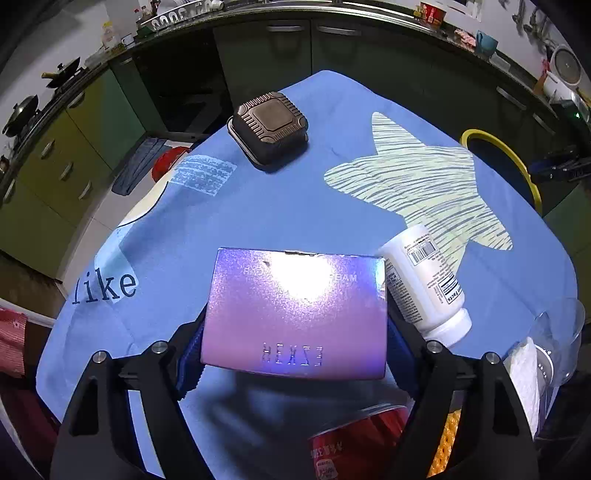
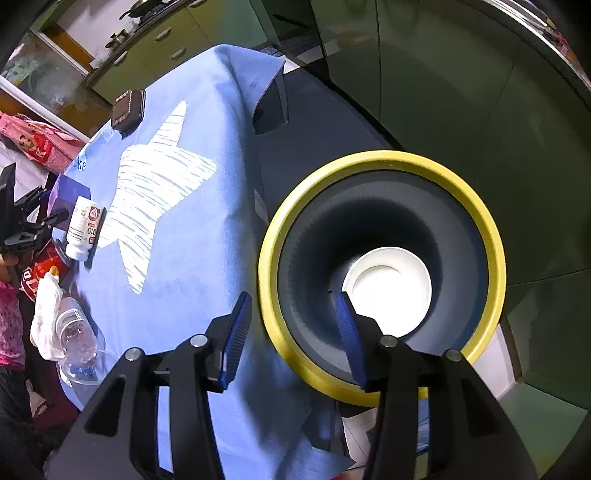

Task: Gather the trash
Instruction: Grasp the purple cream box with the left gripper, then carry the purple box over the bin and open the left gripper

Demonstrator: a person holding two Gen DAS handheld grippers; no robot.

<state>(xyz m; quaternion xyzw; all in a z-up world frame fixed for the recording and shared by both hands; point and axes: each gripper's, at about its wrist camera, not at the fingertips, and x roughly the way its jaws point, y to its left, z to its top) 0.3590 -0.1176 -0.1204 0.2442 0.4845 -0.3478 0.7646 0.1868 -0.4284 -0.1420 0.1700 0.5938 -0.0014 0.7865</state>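
place: home kitchen | evidence: green cabinets [image 1: 92, 122] under a long counter [image 1: 258, 16]; wok [image 1: 64, 72] and pots at left; rice cooker [image 1: 563, 72], mug [image 1: 485, 42]; desk in blue cloth [image 1: 295, 206]

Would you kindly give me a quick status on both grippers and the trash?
Left gripper around purple box, grip unconfirmed. Right gripper open, empty, over yellow-rimmed bin; white item inside. White bottle lying against box.
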